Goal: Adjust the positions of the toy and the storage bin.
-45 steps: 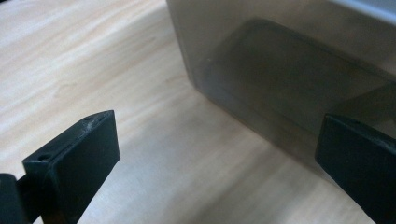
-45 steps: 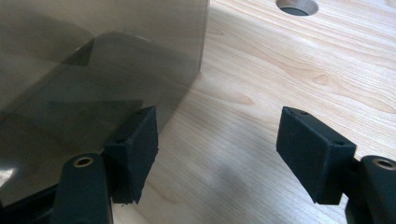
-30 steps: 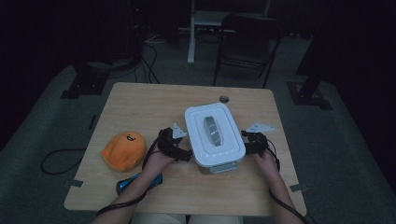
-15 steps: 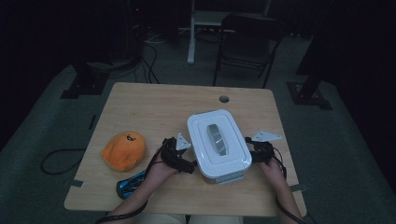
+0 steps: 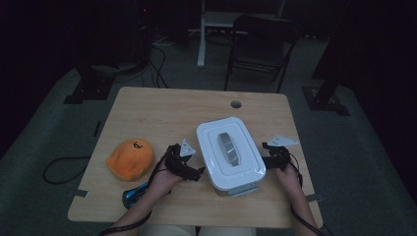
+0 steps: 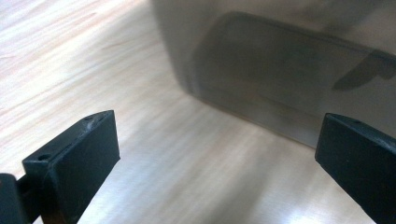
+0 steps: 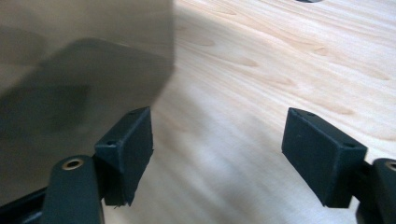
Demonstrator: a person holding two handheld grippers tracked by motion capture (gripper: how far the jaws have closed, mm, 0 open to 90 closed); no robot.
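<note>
A white lidded box (image 5: 230,152) with a grey handle in its lid stands on the wooden table (image 5: 167,113), near the front. My left gripper (image 5: 193,172) sits low at the box's left side, jaws open and empty. In the left gripper view the gripper (image 6: 219,140) faces the box's cloudy wall (image 6: 289,60) just ahead. My right gripper (image 5: 268,150) is at the box's right side, also open. The right gripper view has the gripper (image 7: 219,140) over bare wood with the box wall (image 7: 84,46) close beside one jaw.
An orange plush toy (image 5: 130,157) lies left of the left hand. A small blue object (image 5: 134,193) lies by the front edge under the left forearm. A cable hole (image 5: 236,104) is at the table's back. A folding chair (image 5: 260,44) stands beyond the table.
The box has slid a little toward the table's front edge, with both hands and grippers moving back alongside it. Over the last half second it has hardly moved.
</note>
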